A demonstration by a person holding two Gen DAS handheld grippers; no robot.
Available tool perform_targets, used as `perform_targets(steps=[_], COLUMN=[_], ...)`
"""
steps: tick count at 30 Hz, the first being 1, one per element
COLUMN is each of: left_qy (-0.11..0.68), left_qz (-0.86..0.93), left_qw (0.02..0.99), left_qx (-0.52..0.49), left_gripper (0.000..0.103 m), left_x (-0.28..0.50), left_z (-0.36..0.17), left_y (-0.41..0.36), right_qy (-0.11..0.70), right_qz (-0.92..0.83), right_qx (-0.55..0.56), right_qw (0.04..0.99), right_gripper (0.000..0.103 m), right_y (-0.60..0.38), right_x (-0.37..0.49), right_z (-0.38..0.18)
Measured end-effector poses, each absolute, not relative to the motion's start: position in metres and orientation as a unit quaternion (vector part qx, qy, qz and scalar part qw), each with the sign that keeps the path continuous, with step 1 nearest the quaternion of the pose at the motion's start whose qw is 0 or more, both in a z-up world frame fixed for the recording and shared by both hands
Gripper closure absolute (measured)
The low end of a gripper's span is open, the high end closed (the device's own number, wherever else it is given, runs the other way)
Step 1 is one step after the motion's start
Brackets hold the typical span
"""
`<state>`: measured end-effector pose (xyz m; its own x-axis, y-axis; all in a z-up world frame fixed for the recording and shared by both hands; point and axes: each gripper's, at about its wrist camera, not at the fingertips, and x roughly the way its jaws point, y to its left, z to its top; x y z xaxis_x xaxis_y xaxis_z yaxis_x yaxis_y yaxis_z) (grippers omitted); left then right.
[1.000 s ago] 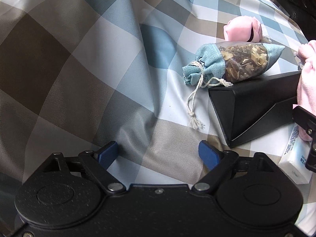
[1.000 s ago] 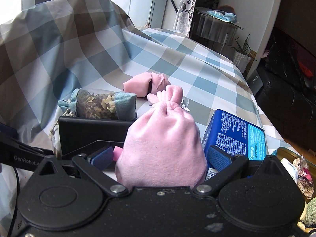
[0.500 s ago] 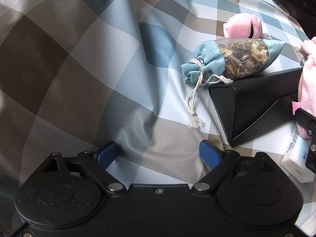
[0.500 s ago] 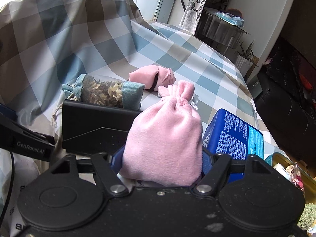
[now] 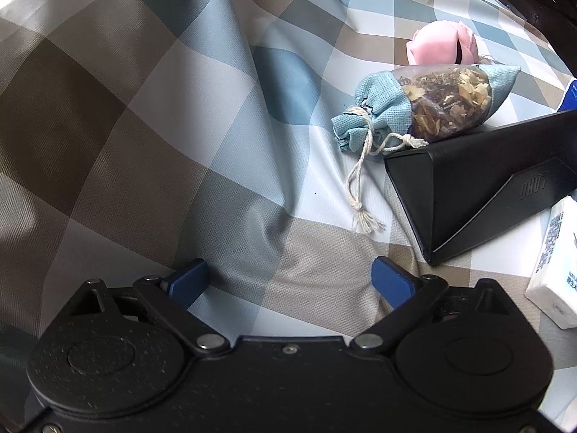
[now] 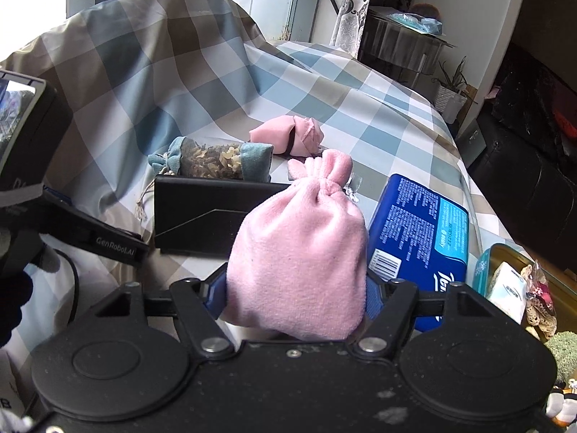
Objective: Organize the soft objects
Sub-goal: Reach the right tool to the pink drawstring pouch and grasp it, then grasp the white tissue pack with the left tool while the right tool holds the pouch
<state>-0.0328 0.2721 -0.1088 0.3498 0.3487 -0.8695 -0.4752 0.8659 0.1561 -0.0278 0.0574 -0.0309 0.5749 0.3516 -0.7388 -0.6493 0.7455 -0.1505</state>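
Note:
My right gripper [image 6: 295,294] is shut on a pink velvet drawstring pouch [image 6: 299,245], its jaws still closing slightly; the pouch hangs above the checked bedcover [image 6: 180,83]. My left gripper [image 5: 288,270] hovers low over the bedcover [image 5: 144,126], jaws opening with nothing between them. A blue sachet of dried petals [image 5: 425,108] [image 6: 216,160] leans on a black triangular case [image 5: 487,180] [image 6: 205,216]. Behind the sachet lies a pink folded cloth bundle [image 5: 440,45] [image 6: 288,137].
A blue tissue pack [image 6: 418,238] lies right of the pouch. A white tissue packet [image 5: 555,263] sits beside the black case. An open container [image 6: 512,252] with small packets stands at the bed's right edge. Dark furniture fills the far right.
My right gripper closed on the pink pouch and lifted it up and back; the pouch has left the right edge of the left wrist view. My left jaws spread wider.

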Motion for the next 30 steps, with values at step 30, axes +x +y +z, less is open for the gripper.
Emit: perform_targets(steps=[30], left_qy=[0.521], left_qz=[-0.035], left_qw=[0.853], left_qx=[-0.015], left_gripper=[0.027], left_x=[-0.009], left_z=[-0.062], left_y=[0.171], right_qy=[0.415], right_qz=[0.174], right_qx=[-0.062], right_qw=[0.891], right_gripper=[0.032], right_y=[-0.081], right_x=[-0.019], right_z=[-0.034])
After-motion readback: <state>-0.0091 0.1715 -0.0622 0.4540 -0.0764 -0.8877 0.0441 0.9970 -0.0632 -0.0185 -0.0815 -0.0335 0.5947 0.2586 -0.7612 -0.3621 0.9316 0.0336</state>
